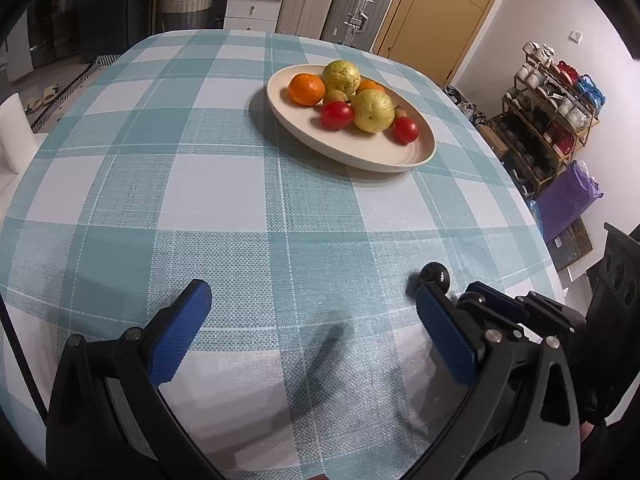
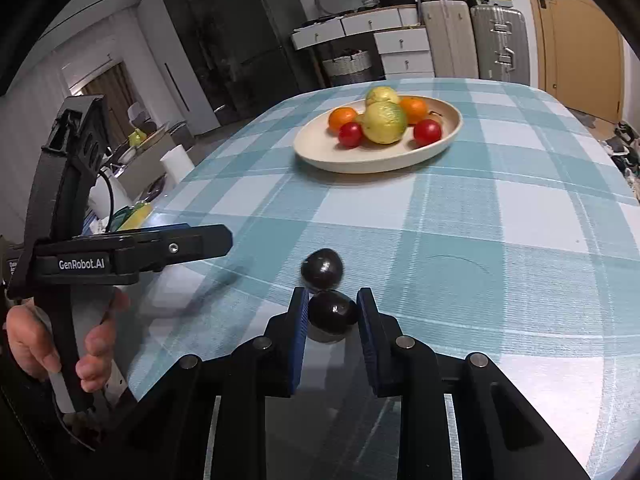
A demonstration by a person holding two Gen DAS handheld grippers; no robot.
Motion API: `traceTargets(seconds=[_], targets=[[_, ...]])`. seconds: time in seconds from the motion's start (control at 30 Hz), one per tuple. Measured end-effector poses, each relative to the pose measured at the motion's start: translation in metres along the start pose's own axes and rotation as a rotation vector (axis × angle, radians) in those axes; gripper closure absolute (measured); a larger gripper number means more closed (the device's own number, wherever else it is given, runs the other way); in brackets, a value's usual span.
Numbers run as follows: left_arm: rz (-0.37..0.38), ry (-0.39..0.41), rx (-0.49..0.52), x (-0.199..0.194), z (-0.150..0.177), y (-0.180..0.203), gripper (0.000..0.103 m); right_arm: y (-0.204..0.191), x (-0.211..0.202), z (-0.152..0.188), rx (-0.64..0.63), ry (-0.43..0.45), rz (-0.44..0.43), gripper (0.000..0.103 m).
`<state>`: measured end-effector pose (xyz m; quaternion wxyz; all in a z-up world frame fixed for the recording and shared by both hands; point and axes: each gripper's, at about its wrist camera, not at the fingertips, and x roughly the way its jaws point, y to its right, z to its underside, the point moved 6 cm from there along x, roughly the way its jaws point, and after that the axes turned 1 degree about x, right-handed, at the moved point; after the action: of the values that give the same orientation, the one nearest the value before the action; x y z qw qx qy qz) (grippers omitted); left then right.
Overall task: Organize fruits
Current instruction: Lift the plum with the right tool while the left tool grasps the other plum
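Right wrist view shows the right gripper (image 2: 332, 312) clenched on a dark plum (image 2: 333, 309) low over the checked bench (image 2: 500, 248), a second plum (image 2: 322, 270) just beyond it. Well apart, the plate (image 2: 320, 156) holds the other fruit. Left gripper (image 1: 308, 316) hangs released.

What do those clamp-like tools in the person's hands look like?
Each is a black plastic frame with silver bolts, ending in two flat fingers faced with textured blue pads. The left gripper shows its blue pads clearly; in the right wrist view its side reads "GenRobot.AI" in white. The right gripper is built the same. No sleeves show.
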<state>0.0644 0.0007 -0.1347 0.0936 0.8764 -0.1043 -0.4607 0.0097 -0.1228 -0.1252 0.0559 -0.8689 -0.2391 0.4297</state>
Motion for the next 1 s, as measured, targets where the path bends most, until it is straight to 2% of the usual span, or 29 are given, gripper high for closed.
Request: traceTargets(seconds=[0.37, 0.5, 0.7, 0.8, 0.83, 1.0], targets=[[0.064, -0.011, 0.097, 0.006, -0.002, 0.039, 0.001, 0.034, -0.032, -0.017, 0.080, 0.083, 0.030, 0.078], [0.059, -0.033, 0.148, 0.017, -0.001, 0.057, 0.002, 0.041, -0.041, -0.019, 0.081, 0.103, 0.040, 0.078], [0.039, -0.101, 0.221, 0.038, 0.006, 0.079, 0.022, 0.047, -0.048, -0.017, 0.105, 0.112, 0.030, 0.078], [0.005, -0.096, 0.243, 0.042, 0.005, 0.084, 0.030, 0.048, -0.049, -0.017, 0.092, 0.114, 0.039, 0.078], [-0.017, -0.091, 0.254, 0.043, 0.005, 0.085, 0.037, 0.047, -0.049, -0.016, 0.089, 0.112, 0.037, 0.078], [-0.006, -0.075, 0.299, 0.042, 0.003, 0.092, 0.052, 0.048, -0.046, -0.017, 0.087, 0.108, 0.028, 0.078]])
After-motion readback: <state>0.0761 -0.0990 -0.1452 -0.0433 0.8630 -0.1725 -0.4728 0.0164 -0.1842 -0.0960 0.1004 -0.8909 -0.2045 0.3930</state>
